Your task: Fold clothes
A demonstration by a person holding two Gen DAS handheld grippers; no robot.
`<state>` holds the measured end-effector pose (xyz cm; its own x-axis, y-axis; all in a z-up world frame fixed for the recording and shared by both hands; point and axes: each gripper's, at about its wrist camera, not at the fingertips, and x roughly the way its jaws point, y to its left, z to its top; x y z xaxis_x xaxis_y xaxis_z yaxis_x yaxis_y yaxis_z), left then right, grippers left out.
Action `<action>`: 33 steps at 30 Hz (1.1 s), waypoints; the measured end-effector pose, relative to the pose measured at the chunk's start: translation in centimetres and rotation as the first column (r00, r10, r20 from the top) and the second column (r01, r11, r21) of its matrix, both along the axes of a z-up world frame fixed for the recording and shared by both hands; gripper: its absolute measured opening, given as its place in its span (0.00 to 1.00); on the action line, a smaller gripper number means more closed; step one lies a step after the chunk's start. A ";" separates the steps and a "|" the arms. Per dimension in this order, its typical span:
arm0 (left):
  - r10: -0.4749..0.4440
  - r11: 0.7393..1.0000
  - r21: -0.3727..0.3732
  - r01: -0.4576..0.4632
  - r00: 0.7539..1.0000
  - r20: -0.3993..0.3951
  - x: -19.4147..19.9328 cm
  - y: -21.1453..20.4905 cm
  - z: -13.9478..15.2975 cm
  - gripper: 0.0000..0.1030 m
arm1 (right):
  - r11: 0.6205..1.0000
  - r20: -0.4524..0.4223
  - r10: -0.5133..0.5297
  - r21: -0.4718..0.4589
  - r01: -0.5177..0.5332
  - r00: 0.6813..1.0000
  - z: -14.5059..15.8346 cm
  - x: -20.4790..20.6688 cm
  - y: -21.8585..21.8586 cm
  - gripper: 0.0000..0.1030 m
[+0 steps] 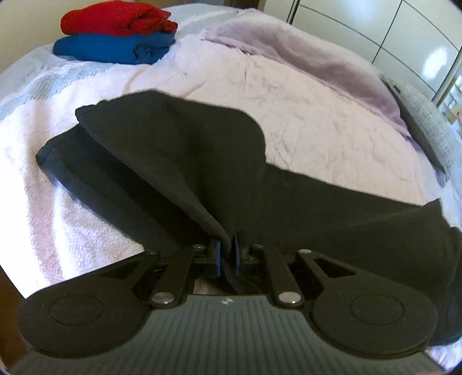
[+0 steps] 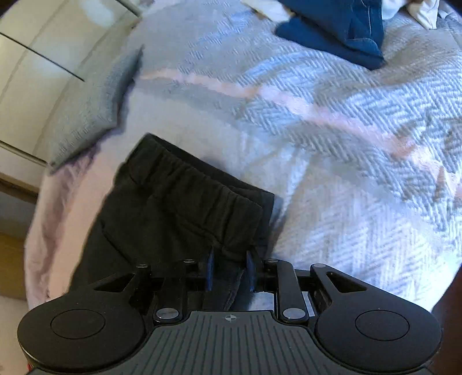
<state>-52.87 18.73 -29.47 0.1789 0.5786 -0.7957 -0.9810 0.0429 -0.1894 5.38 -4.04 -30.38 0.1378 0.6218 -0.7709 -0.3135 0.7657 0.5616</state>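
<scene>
Left gripper (image 1: 226, 249): my jaws pinched a fold of the black trousers (image 1: 179, 150), lifted | right gripper (image 2: 229, 266): my jaws spread around their waistband (image 2: 184, 176) | trousers lay near on bed (image 1: 303, 109); red top (image 1: 115, 17) on blue top (image 1: 112, 47) far left.

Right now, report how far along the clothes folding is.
Done: a red garment sits folded on a folded blue garment on the bed. In hand: black pants; the left hand-held gripper pinches a lifted fold, and the right hand-held gripper straddles cloth near the elastic waistband, fingers apart. Left: finishing this fold, then stacking.
</scene>
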 end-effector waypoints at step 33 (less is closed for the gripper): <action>0.197 0.980 -0.007 -0.197 0.978 0.071 -5.2 -0.9 3.6 0.22 | 0.967 0.330 0.092 -0.253 -0.006 0.940 5.7 -2.6 5.2 0.57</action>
<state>-58.07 17.86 -25.88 0.1168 0.6085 -0.7849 -0.9543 -0.1502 -0.2584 2.80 1.16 -24.69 0.3897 0.4322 -0.8132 -0.4913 0.8445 0.2134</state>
